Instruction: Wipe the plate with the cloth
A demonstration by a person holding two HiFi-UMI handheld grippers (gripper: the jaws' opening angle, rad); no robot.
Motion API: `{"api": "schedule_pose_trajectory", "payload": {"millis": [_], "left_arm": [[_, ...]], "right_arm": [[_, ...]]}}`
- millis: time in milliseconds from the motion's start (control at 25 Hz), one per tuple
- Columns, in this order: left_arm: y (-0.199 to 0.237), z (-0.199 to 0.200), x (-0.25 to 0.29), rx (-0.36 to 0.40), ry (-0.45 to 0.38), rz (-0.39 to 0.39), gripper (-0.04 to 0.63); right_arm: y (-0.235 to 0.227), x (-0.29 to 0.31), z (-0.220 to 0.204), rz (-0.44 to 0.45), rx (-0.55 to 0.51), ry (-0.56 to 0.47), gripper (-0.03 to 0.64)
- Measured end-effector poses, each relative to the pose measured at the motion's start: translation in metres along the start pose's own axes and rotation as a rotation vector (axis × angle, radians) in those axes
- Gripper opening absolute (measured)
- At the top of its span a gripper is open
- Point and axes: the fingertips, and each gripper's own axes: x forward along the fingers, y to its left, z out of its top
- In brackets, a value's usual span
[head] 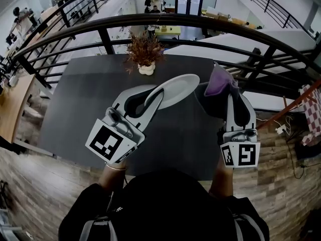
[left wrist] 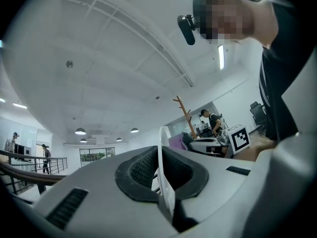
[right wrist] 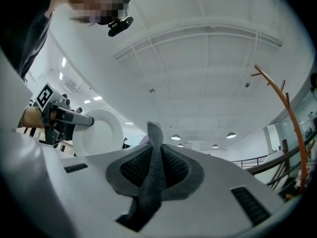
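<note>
A white plate (head: pixel 176 89) hangs tilted above the dark table (head: pixel 90 104), its near rim pinched by my left gripper (head: pixel 153 98), which is shut on it. In the left gripper view the plate (left wrist: pixel 163 175) stands edge-on between the black pads. My right gripper (head: pixel 231 95) is shut on a cloth (head: pixel 219 82), purple on one side and grey on the other, held just right of the plate. In the right gripper view the grey cloth (right wrist: pixel 154 175) rises from the closed pads, and the plate (right wrist: pixel 101 133) shows at left with the left gripper (right wrist: pixel 74 119) on it.
A small dried plant in a white pot (head: pixel 145 54) stands at the table's far edge. A black curved railing (head: pixel 210 24) runs behind the table. A brick-patterned floor (head: pixel 45 185) lies on my side.
</note>
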Motion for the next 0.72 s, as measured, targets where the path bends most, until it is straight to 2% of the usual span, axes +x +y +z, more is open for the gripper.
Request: {"api": "schedule_pose_trajectory", "payload": {"millis": [40,160,400,560,640,720], "left_arm": [[-0.002,0.000,0.001,0.013,0.006,-0.001,0.023],[-0.008,-0.013,0.001,0.094,0.112,-0.003,0.023],[-0.032,-0.012,0.007,0.404,0.143,-0.093,0.023],[-0.048,-0.028,0.012,0.607,0.210,-0.152,0.023],[-0.053,-0.033,0.012,0.665,0.234,-0.171,0.023],[-0.056,-0.035,0.012,0.683,0.239,-0.184,0.023]], "right_arm": [[0.000,0.000,0.000,0.003,0.003,-0.001,0.040],[0.002,0.000,0.000,0.010,0.011,-0.002,0.040],[0.004,0.000,0.003,0.015,0.019,-0.016,0.040],[0.004,-0.001,0.002,0.016,0.023,-0.015,0.040],[0.006,-0.002,0.001,0.019,0.029,-0.012,0.040],[0.006,-0.003,0.001,0.021,0.034,-0.011,0.040]]}}
